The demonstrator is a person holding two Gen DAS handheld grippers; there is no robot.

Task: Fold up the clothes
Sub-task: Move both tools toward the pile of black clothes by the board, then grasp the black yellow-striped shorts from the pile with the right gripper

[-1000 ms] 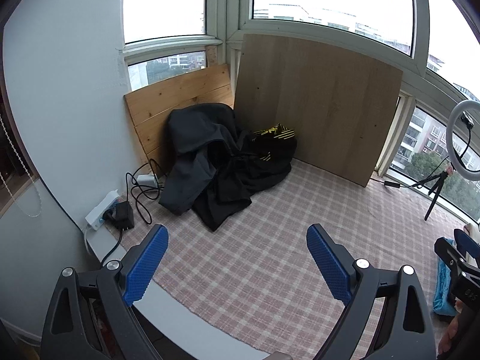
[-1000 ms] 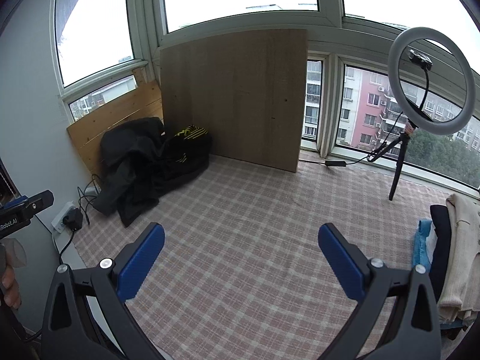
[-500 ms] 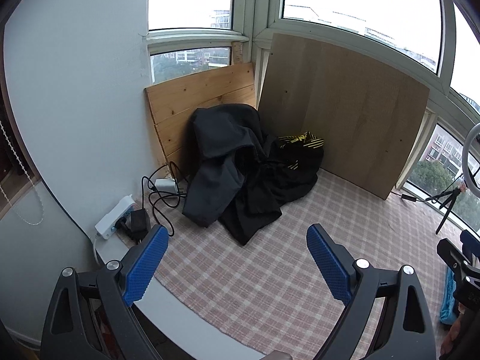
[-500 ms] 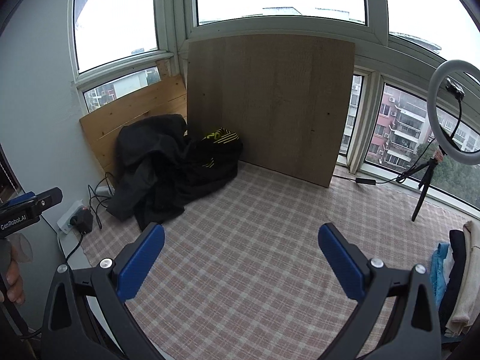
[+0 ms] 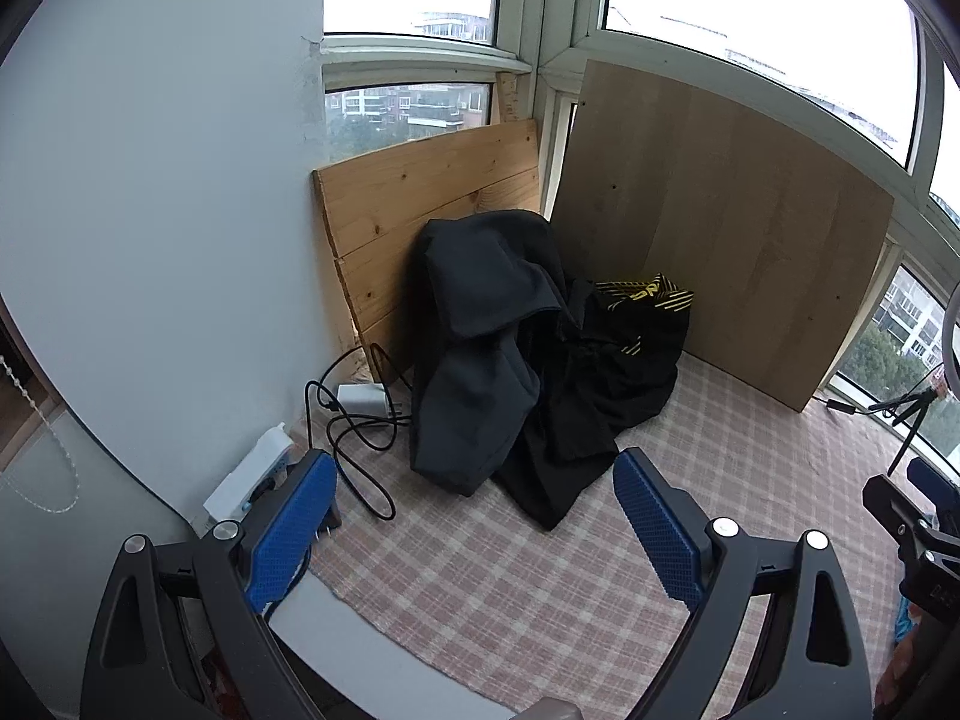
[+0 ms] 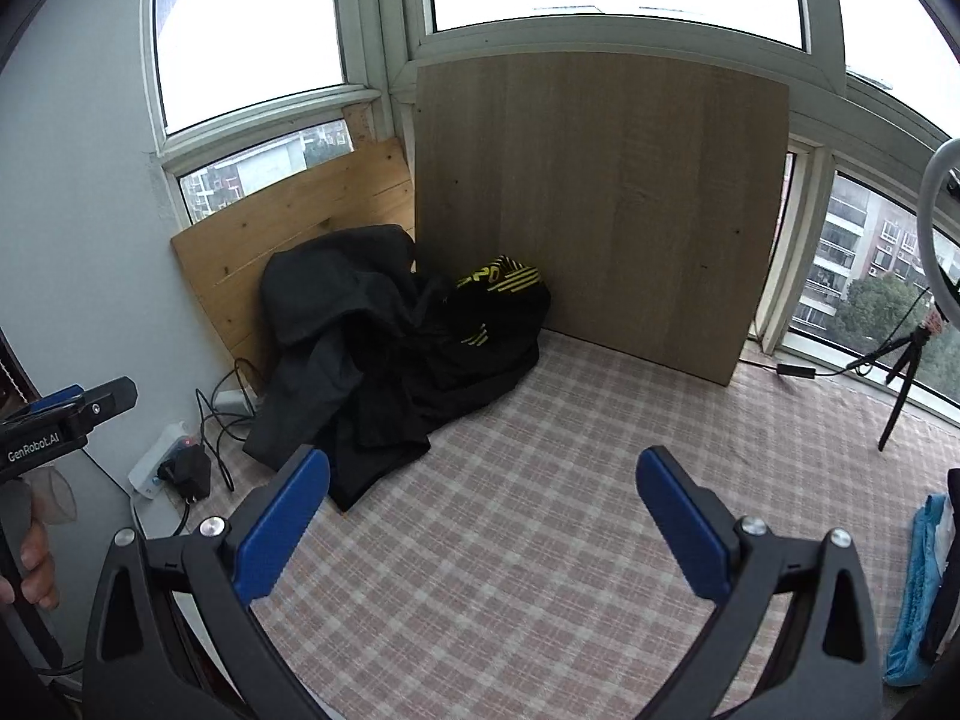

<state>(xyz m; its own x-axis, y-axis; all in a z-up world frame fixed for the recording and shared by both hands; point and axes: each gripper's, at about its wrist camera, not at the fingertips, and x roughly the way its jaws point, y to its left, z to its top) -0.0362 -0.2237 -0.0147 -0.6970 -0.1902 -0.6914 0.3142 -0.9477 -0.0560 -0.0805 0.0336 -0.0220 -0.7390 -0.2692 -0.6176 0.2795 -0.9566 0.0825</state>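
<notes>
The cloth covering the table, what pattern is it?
The cloth is a pink, white and grey plaid check, clearest in the right wrist view.

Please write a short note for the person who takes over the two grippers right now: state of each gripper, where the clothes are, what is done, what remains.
Left gripper: open, empty, above the checked cloth.
Right gripper: open, empty, also above the cloth.
Clothes: a dark pile in the far corner against the two wooden boards, one piece with yellow stripes. Cables and a power strip lie beside the pile.
Done: nothing folded from this pile.
Left: pick one garment, spread it on the cloth, fold it.
</notes>
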